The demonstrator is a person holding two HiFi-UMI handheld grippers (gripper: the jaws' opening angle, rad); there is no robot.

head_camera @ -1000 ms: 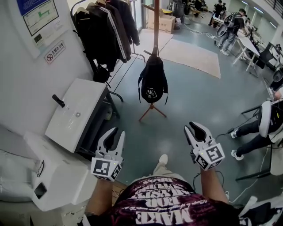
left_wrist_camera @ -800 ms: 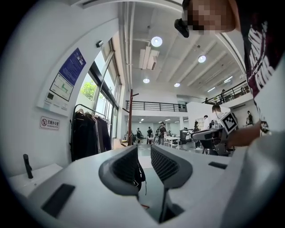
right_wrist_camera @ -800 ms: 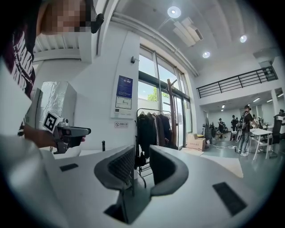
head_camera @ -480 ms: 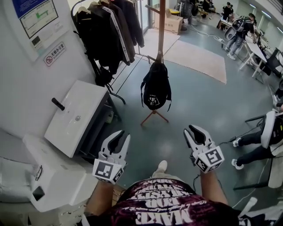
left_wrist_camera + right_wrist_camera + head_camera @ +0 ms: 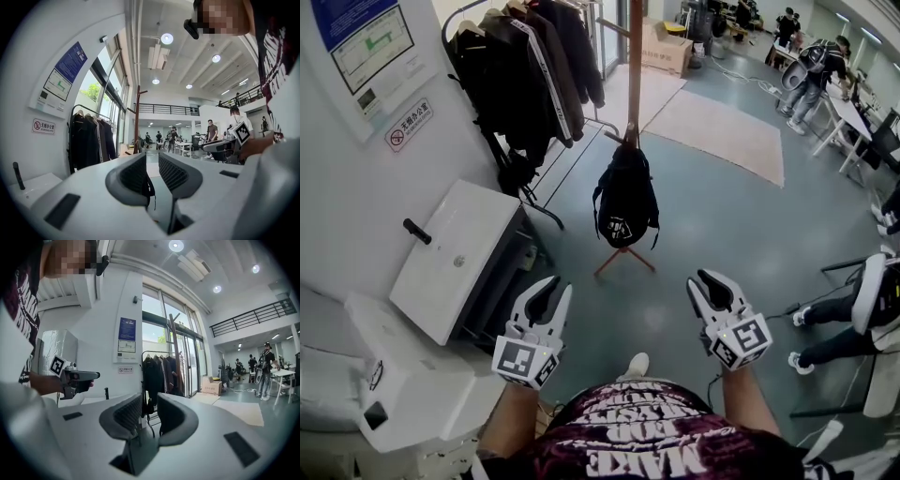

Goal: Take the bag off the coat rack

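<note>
Black bag [image 5: 625, 199] hangs on the wooden coat rack [image 5: 634, 75], low on the pole, its bottom clear of the floor [image 5: 722, 206]. Left tongs [image 5: 551, 294] wide, nothing between them. Right tongs [image 5: 705, 287] wide too, empty. Both are held low near the person's body, well apart from the bag and pointing toward it. Garment rail with dark jackets [image 5: 530, 70] stands left of the rack by the wall. White cabinet [image 5: 455, 258] sits left of the left tongs. People stand in the far background at desks.
</note>
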